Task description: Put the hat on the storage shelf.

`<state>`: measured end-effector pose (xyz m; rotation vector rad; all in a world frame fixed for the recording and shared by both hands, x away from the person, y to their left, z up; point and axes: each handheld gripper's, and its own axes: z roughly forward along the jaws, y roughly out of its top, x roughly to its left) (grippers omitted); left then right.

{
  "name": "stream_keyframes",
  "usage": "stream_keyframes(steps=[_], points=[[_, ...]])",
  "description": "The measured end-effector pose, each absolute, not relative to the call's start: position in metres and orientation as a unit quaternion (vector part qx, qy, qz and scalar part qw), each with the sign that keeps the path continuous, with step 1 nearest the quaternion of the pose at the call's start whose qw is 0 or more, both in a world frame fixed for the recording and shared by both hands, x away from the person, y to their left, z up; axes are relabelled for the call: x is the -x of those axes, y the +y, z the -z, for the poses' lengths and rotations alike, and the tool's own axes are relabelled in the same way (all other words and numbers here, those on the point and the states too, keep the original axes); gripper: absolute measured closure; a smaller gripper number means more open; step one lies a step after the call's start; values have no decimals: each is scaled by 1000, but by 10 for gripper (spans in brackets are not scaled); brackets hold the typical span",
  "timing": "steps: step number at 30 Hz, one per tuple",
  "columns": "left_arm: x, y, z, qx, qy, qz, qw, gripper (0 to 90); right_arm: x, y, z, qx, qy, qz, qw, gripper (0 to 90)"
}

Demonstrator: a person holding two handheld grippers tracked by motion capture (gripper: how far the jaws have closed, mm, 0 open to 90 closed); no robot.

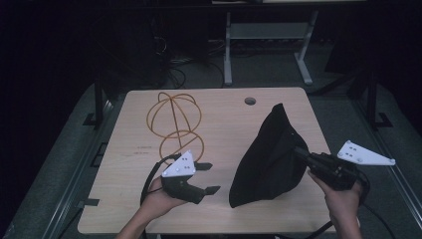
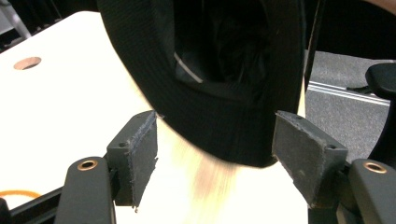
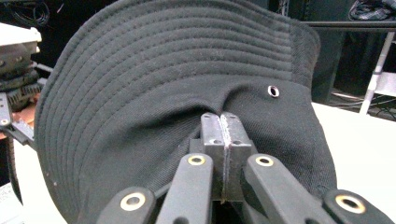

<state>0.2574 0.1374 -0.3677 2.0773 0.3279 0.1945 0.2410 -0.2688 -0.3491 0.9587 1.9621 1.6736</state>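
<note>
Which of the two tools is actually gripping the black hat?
The right tool: its jaws pinch the hat. The left tool is open, apart from it.

1 black hat (image 1: 268,159), 1 wire stand (image 1: 175,122)

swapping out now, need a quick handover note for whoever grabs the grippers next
Right gripper: shut on the black hat, pinching its crown fabric and holding it raised, lower edge near the table.
Left gripper: open, nothing held, jaws aimed at the hat's rim.
Orange wire stand: upright at the table's far left, bare.
Done: hat lifted.
Left: probably setting the hat on the stand.
</note>
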Motion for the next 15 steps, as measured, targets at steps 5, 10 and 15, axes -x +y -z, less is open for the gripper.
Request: stream_keyframes(steps=[5,10,15], points=[[-257,147,374,-855,144,-87,491,303,-248,-264,339,-339,701,-598,192,900],[-256,155,381,-855,153,-87,488,295,-255,-262,331,-342,698,-602,183,900],[-256,165,389,-854,164,-87,486,290,-259,-261,323,-344,694,-605,181,900]])
